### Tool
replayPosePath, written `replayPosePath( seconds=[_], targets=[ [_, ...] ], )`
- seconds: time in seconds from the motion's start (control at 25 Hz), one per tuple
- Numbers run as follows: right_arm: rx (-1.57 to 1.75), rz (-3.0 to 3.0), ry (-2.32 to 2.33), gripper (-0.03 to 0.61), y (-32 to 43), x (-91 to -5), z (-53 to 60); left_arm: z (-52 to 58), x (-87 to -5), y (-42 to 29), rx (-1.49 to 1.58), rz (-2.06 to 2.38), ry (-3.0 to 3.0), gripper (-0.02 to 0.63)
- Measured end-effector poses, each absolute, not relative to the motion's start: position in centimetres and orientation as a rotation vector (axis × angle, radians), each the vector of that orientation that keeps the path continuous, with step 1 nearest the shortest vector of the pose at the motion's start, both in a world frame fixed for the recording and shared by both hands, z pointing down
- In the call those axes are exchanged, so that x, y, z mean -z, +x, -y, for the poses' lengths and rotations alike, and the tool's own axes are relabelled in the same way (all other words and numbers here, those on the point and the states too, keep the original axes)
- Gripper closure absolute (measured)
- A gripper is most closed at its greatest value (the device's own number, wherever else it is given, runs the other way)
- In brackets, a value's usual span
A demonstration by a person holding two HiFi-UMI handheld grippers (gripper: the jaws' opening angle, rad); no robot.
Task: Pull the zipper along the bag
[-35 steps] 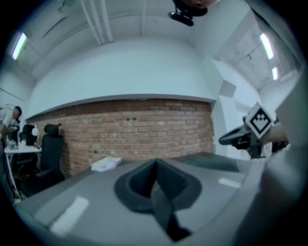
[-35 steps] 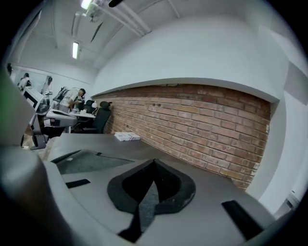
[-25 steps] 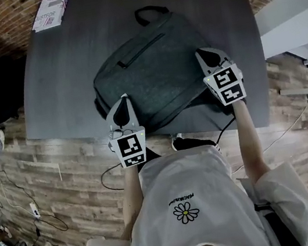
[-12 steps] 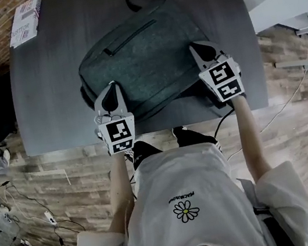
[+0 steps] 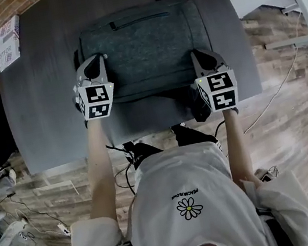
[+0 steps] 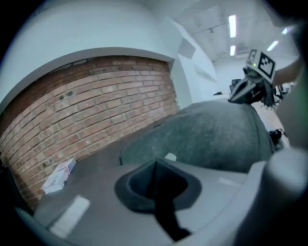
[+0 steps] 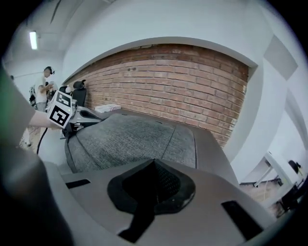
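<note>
Your left gripper [image 5: 97, 61] sits at the left edge of the bag [image 5: 147, 50], jaws pressed together with nothing between them; your right gripper [image 5: 197, 57] is at the bag's near right corner, jaws likewise together and empty; the bag lies flat on the table [image 5: 46, 115], its zipper [image 5: 139, 19] along the far side.

Looks like a lab workroom: a brick wall [image 7: 183, 81] ahead of the right claw [image 7: 154, 162], strip lights [image 6: 232, 25] overhead, cables [image 5: 281, 91] loose on the plank floor [image 5: 305, 146] behind it.
</note>
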State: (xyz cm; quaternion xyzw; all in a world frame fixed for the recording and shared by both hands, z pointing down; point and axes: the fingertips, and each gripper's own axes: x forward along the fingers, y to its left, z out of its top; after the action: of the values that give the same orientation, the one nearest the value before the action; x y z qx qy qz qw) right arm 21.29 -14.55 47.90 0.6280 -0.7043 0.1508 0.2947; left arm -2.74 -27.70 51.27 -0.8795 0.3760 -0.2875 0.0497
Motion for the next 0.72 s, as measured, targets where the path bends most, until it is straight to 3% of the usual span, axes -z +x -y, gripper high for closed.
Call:
replayPosePath(
  seconds=[0.28, 0.4, 0.56, 0.72],
  targets=[
    [-0.454, 1.841, 1.719, 0.580, 22.2, -48.0, 14.1, 29.3, -50.9, -1.6, 0.894, -1.123, -2.680, 0.615],
    [-0.457, 1.849, 1.718, 0.580, 22.2, -48.1, 14.1, 28.0, -47.1, -3.7, 0.695, -1.370, -2.542, 0.614],
    [-0.446, 1.860, 1.720, 0.580, 22.2, -48.1, 14.5, 20.7, -43.2, -4.6, 0.371, -1.600, -2.608, 0.614],
    [-0.444, 1.861, 1.724, 0.580, 22.2, -48.1, 14.5, 13.5, -46.1, -1.0, 0.410, -1.543, -2.767, 0.612]
  ],
)
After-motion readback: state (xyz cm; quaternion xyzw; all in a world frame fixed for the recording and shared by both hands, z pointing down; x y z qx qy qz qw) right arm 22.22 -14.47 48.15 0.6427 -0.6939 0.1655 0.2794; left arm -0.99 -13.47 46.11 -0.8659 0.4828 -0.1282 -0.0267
